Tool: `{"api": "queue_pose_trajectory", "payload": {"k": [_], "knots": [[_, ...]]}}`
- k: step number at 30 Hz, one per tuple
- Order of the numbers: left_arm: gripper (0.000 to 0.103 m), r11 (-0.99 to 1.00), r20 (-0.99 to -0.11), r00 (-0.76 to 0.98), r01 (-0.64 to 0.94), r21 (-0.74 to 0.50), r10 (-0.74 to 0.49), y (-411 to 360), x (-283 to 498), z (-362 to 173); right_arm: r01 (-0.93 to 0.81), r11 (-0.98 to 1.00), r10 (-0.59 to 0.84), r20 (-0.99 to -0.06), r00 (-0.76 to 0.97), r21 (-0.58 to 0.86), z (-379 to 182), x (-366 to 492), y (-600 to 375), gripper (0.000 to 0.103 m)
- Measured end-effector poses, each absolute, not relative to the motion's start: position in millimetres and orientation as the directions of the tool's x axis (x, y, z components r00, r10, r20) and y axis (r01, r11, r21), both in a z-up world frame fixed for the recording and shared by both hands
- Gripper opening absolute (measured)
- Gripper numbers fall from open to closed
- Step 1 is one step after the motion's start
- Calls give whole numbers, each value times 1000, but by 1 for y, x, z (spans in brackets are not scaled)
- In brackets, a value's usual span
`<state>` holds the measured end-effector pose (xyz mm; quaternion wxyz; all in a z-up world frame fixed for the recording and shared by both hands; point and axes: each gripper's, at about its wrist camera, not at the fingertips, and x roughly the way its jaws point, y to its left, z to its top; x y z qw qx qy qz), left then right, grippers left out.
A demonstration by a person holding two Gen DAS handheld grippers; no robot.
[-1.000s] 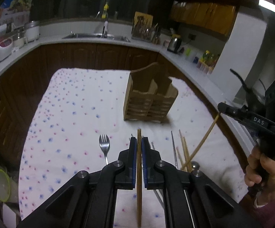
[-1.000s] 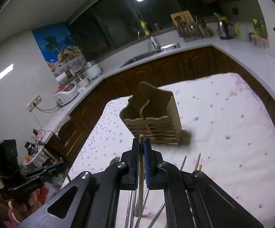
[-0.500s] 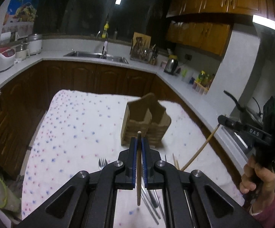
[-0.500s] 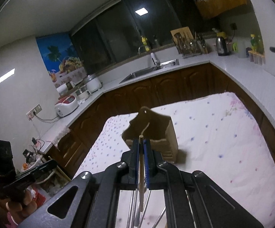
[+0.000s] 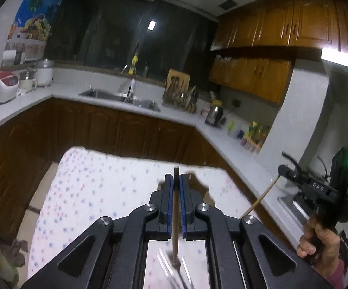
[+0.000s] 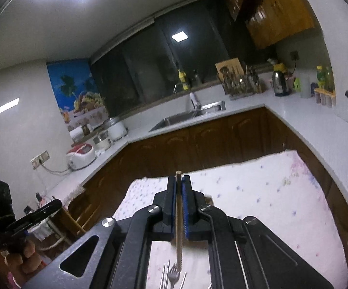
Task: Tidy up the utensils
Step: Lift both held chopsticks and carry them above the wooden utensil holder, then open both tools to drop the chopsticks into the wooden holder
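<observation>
Two claws, one chopstick in each. Left claw pressed onto a dark wooden chopstick, its long axis running along the fingers: top end poking just past the fingertips toward the far cabinets, lower end hanging back down over the cloth. Right claw likewise pinching a paler chopstick, same lengthwise lie, tip just beyond the blue pads, ridged lower end dangling above the cutlery. From the left wrist view, right claw's chopstick seen slanting down and leftward from that claw, held in a hand at the right edge.

Below the right claw, one fork lying on the cloth, tines pointing away from the camera, with a few thin metal rods beside it; exact count unclear, since partly hidden by the claw body. In the left wrist view, blurred metal pieces under the chopstick, too smeared to count. Wooden utensil holder mostly hidden behind the left claw, only a brown edge showing.

Tabletop covered by a white cloth with small pink and blue dots. Beyond, a dim kitchen: dark wood lower cabinets, white L-shaped counter, one steel sink with a faucet, one kettle, one rice cooker, wooden upper cabinets, dark window, tropical poster.
</observation>
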<state>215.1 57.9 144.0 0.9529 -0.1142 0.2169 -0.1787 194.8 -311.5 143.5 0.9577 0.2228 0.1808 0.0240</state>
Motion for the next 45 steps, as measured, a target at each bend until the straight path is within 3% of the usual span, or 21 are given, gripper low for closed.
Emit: {"api": "queue_pose_trajectory", "payload": {"k": [7, 13, 31, 45], "knots": [[3, 904, -289, 878, 288, -316, -381, 56, 264, 141, 44, 908, 83, -283, 955, 416, 167, 227, -327, 5], [3, 893, -247, 899, 260, -366, -363, 53, 312, 108, 63, 914, 58, -283, 957, 401, 165, 261, -337, 5], [3, 835, -284, 900, 139, -533, -332, 10, 414, -40, 113, 878, 58, -338, 939, 465, 65, 315, -340, 5], [3, 874, -347, 868, 179, -451, -356, -5, 432, 12, 118, 887, 67, -377, 924, 447, 55, 324, -335, 5]]}}
